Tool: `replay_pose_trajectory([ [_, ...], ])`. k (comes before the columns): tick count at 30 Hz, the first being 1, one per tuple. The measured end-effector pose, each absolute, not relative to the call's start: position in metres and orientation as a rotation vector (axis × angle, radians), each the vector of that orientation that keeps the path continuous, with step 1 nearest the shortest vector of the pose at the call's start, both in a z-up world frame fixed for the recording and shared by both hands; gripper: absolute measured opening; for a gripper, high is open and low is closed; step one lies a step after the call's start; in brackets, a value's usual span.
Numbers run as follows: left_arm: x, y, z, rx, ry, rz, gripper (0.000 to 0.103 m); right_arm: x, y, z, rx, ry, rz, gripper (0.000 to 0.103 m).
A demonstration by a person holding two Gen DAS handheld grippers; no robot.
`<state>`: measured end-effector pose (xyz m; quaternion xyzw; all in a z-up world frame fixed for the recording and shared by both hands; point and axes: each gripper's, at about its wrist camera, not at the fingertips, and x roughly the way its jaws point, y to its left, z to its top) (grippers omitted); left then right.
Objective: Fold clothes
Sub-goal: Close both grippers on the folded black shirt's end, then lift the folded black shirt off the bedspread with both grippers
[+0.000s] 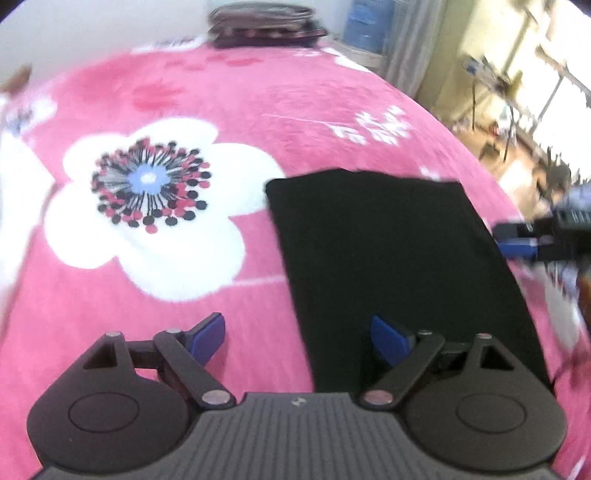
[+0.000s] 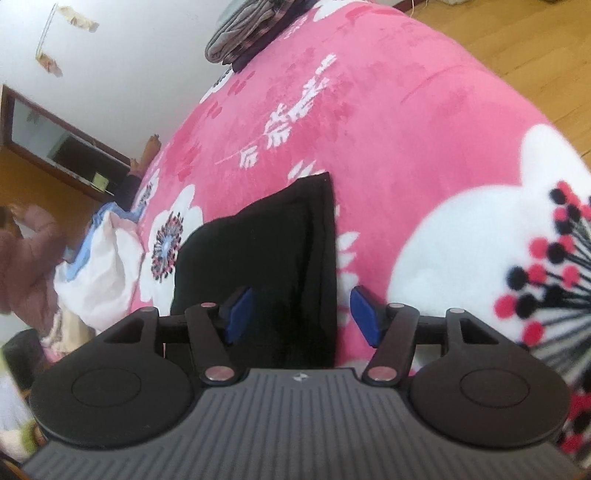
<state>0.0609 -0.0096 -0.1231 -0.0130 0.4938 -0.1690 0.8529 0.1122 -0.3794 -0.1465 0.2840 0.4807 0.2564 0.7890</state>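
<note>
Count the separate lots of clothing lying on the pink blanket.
2. A folded black garment lies flat near the hand-held grippers; a stack of folded clothes sits at the blanket's far edge. The white bundle beside the blanket may hold more; that cannot be told.

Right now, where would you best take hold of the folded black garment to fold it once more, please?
Probably at the near corners of the black garment: it lies flat on the pink blanket, so slide one finger under its left edge, coming low from the side where the open left gripper straddles it.
</note>
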Motion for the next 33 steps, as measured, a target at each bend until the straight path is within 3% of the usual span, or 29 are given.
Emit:
replay_pose_trajectory([
  [2, 0.079, -0.005, -0.132, -0.072, 1.048, -0.372, 0.062, 0.126, -0.374, -0.149, 0.621, 1.027, 0.581, 0.059],
  [7, 0.103, -0.006, -0.142, -0.074, 1.000, -0.447, 0.055, 0.147, -0.367, -0.155, 0.627, 1.035, 0.650, 0.059],
  [16, 0.137, -0.008, -0.152, -0.146, 0.936, -0.523, 0.047, 0.175, -0.358, -0.162, 0.617, 1.033, 0.745, 0.050],
  [19, 0.133, 0.003, -0.151, -0.194, 0.958, -0.532, 0.040, 0.174, -0.358, -0.160, 0.583, 1.031, 0.771, 0.045],
  [23, 0.124, 0.009, -0.155, -0.187, 0.958, -0.564, 0.041, 0.163, -0.372, -0.165, 0.597, 1.032, 0.794, 0.037],
  [27, 0.136, -0.006, -0.155, -0.157, 0.937, -0.582, 0.058, 0.178, -0.364, -0.171, 0.609, 1.038, 0.806, 0.027],
  [33, 0.137, -0.008, -0.156, -0.171, 0.922, -0.587, 0.054, 0.178, -0.361, -0.172, 0.616, 1.034, 0.821, 0.024],
])
